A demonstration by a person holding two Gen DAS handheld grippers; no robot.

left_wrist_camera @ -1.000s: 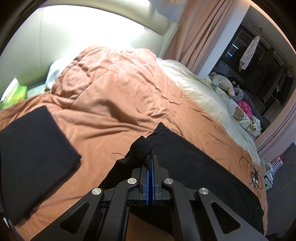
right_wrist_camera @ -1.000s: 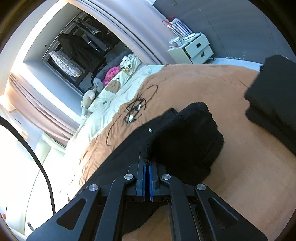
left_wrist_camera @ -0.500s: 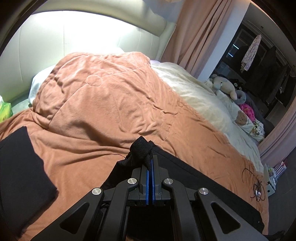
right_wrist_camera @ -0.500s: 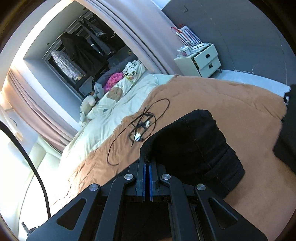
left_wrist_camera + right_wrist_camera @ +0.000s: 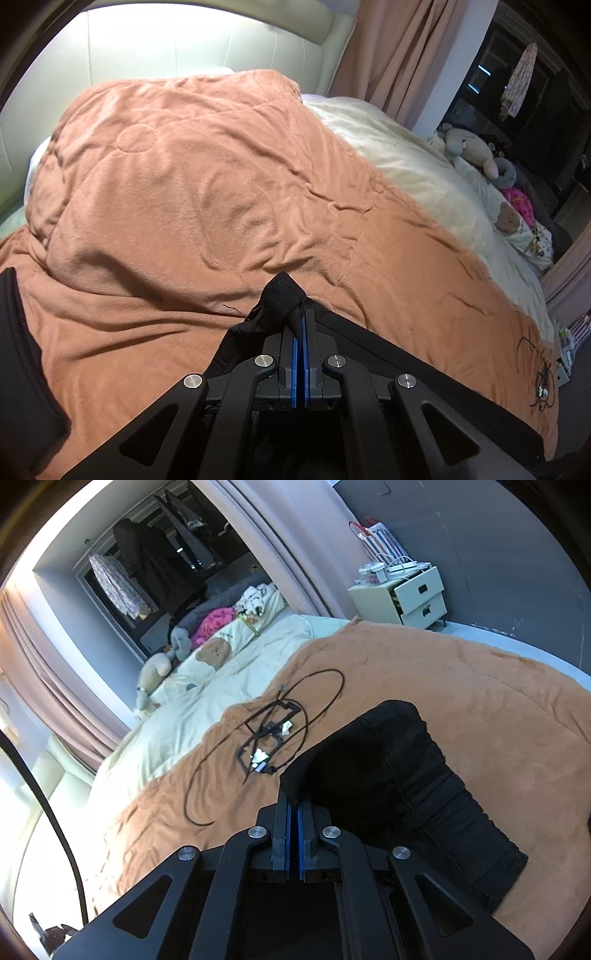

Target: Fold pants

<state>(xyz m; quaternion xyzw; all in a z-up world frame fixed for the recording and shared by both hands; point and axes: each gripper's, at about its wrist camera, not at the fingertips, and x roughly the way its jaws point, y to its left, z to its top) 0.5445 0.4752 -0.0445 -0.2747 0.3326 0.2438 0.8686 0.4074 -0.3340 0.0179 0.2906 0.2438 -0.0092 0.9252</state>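
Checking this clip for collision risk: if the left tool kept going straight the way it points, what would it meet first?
Beyond the pants corner pinched in the left tool, the first thing ahead looks like the orange blanket, which slopes up toward the headboard. Nothing else lies in that line, though depth is hard to judge.

Orange-brown quilted blanket (image 5: 207, 192) covers near side of bed, creased, bunched up toward headboard. Cream padded headboard (image 5: 184, 40) behind it. Cream duvet (image 5: 406, 166) beside blanket on far side. Pink curtain (image 5: 399, 55) next to headboard. Plush toys (image 5: 472, 142) and pink cushion (image 5: 521, 199) along far edge of bed. Tangled black cable (image 5: 273, 727) with small white parts lies on blanket. White two-drawer nightstand (image 5: 410, 598) against grey wall, cluttered on top. Dark coat (image 5: 147, 561) and patterned garment (image 5: 114, 583) hang in dim recess. Folded black cloth (image 5: 22, 350) on blanket at left edge.
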